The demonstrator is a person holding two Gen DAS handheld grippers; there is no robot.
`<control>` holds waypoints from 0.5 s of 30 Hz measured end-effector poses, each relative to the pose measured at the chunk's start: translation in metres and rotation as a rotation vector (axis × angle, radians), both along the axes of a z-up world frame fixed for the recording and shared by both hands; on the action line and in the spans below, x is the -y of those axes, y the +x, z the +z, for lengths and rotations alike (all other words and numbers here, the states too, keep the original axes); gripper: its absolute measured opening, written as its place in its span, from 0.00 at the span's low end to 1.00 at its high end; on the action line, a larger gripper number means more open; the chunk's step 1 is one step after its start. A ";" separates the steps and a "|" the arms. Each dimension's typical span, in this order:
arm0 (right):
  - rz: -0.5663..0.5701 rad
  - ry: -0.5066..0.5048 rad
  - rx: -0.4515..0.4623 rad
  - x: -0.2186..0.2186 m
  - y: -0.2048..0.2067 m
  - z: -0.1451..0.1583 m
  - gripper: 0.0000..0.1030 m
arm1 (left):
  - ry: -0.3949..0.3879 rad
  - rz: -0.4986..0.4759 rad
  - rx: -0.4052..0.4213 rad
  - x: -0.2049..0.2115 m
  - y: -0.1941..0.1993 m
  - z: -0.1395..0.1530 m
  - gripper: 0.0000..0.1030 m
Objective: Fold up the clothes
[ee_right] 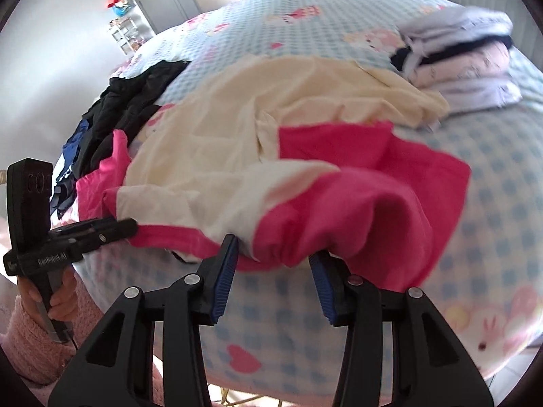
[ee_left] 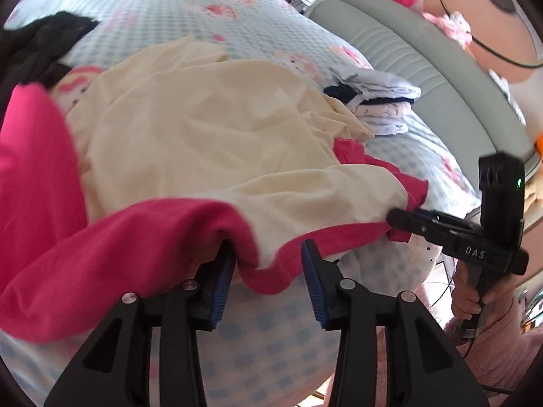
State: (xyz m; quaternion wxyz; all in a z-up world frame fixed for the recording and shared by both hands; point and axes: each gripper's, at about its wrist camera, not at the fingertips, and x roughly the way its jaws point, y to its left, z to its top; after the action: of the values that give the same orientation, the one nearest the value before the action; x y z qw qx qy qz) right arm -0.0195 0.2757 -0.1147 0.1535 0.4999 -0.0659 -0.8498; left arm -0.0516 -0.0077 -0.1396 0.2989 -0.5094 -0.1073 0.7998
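A cream garment with hot-pink trim (ee_left: 203,135) (ee_right: 237,142) lies rumpled on the bed, its near hem hanging over the bed's edge. My left gripper (ee_left: 269,251) is open, and the pink hem droops between its blue pads (ee_left: 220,288). My right gripper (ee_right: 275,249) is also open, with a bunched pink fold resting between its fingers (ee_right: 224,271). Each gripper shows side-on in the other's view, its tip against the garment's edge: the right gripper (ee_left: 395,218) and the left gripper (ee_right: 130,226).
The bed has a blue-checked cartoon sheet (ee_left: 271,339) (ee_right: 492,203). A stack of folded clothes (ee_left: 376,98) (ee_right: 465,64) sits behind the garment. Dark clothes (ee_left: 40,44) (ee_right: 129,101) are heaped at the far left. A padded headboard (ee_left: 407,57) runs on the right. Hands in pink fuzzy sleeves (ee_left: 492,349) (ee_right: 30,339) hold the grippers.
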 end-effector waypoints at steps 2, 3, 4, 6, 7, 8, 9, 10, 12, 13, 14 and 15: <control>-0.006 -0.002 -0.005 0.001 -0.006 0.002 0.44 | -0.022 -0.012 -0.013 -0.007 -0.002 0.003 0.48; -0.011 -0.004 -0.005 0.002 -0.009 0.003 0.44 | -0.033 -0.018 -0.020 -0.011 -0.003 0.005 0.48; -0.017 -0.008 -0.006 0.002 -0.011 0.003 0.44 | -0.044 -0.024 -0.027 -0.015 -0.004 0.006 0.49; -0.032 -0.027 -0.012 0.001 -0.014 0.006 0.44 | -0.044 -0.014 -0.038 -0.017 -0.007 0.011 0.49; -0.040 -0.038 -0.015 0.000 -0.015 0.007 0.44 | -0.032 0.003 -0.043 -0.016 -0.008 0.014 0.44; -0.047 -0.049 -0.019 -0.001 -0.017 0.009 0.44 | -0.020 0.020 -0.047 -0.014 -0.010 0.016 0.30; -0.058 -0.061 -0.023 -0.003 -0.018 0.011 0.44 | -0.008 0.036 -0.051 -0.013 -0.012 0.019 0.26; -0.074 -0.072 -0.031 -0.005 -0.020 0.014 0.44 | 0.006 0.064 -0.056 -0.009 -0.015 0.022 0.25; -0.101 -0.087 -0.048 -0.009 -0.023 0.018 0.44 | 0.043 0.125 -0.061 0.002 -0.022 0.028 0.24; -0.114 -0.084 -0.052 -0.010 -0.024 0.020 0.44 | 0.059 0.150 -0.060 0.007 -0.024 0.029 0.24; -0.134 -0.074 -0.055 -0.012 -0.025 0.020 0.44 | 0.071 0.158 -0.047 0.011 -0.027 0.028 0.24; -0.151 -0.069 -0.055 -0.014 -0.025 0.020 0.44 | 0.072 0.159 -0.035 0.013 -0.027 0.026 0.24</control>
State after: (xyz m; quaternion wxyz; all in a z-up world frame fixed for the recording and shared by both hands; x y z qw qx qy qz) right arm -0.0447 0.2897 -0.0952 0.1079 0.4643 -0.1286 -0.8696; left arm -0.0787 -0.0205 -0.1140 0.2545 -0.4743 -0.1708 0.8253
